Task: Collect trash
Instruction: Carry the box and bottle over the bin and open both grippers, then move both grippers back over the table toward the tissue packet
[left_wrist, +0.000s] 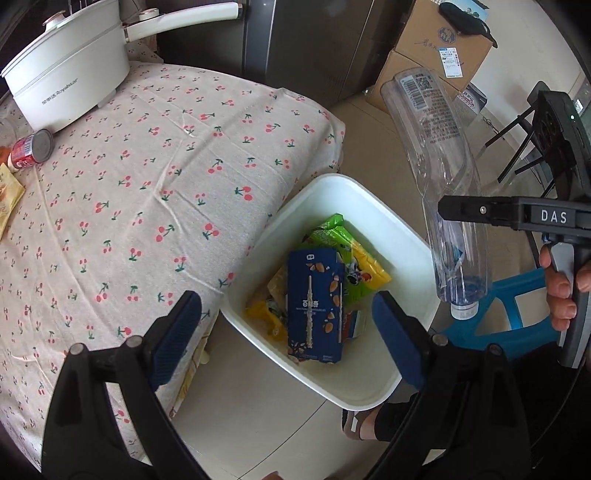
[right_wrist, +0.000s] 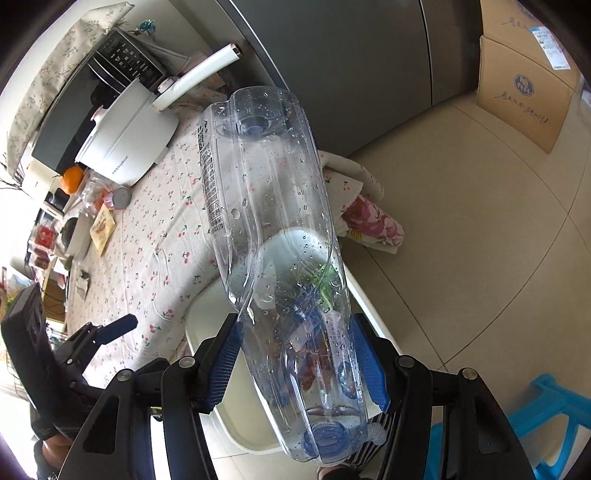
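Observation:
A white trash bin (left_wrist: 373, 395) stands on the floor beside the table; inside lie a blue carton (left_wrist: 314, 306) and green and yellow wrappers (left_wrist: 351, 254). My left gripper (left_wrist: 288, 332) is open and empty above the bin. My right gripper (right_wrist: 295, 365) is shut on a clear plastic bottle (right_wrist: 266, 206), held neck-down over the bin (right_wrist: 207, 317). The bottle also shows in the left wrist view (left_wrist: 443, 177), at the bin's right edge. A red can (left_wrist: 31, 149) and a yellow packet (left_wrist: 7, 199) lie on the table.
The table carries a cherry-print cloth (left_wrist: 147, 184) and a white electric pot (left_wrist: 66, 70). Cardboard boxes (left_wrist: 436, 44) stand by a grey fridge (left_wrist: 314, 37). A blue stool (left_wrist: 502, 317) stands right of the bin. More clutter sits at the table's far end (right_wrist: 74, 206).

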